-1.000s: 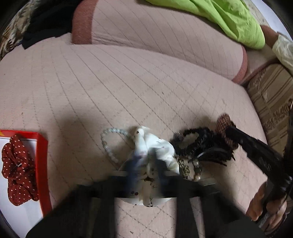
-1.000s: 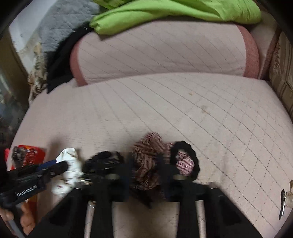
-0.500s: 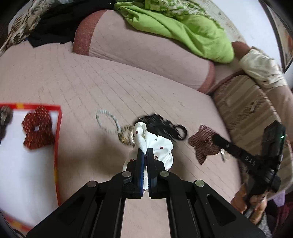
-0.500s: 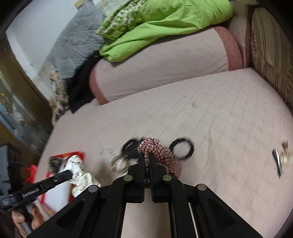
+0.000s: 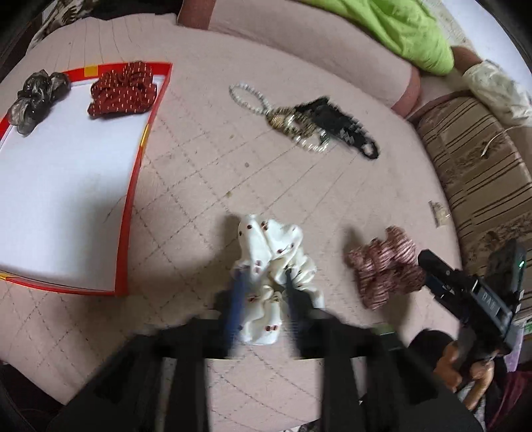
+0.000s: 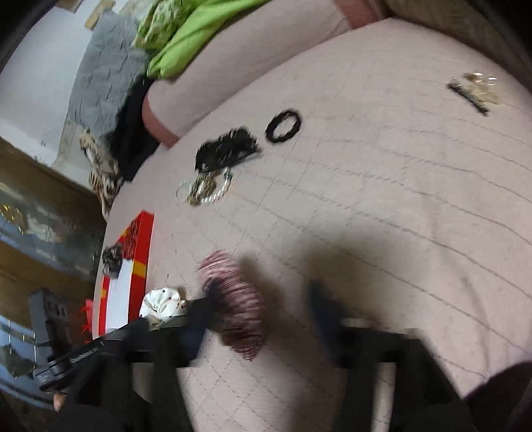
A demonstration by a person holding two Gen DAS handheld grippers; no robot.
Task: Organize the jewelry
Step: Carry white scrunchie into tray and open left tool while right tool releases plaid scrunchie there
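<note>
Blurred white lettering on right hand-held gripper (image 5: 424,266), unreadable

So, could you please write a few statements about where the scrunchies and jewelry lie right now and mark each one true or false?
1. The dark red dotted scrunchie lies inside the red-edged box. True.
2. The white dotted scrunchie is in the box. False: it lies on the pink cushion, between the left gripper's opening jaws.
3. The pearl bracelet lies on the cushion. True.
4. The pink striped scrunchie sits on the green blanket. False: it lies on the cushion by the right gripper.
</note>
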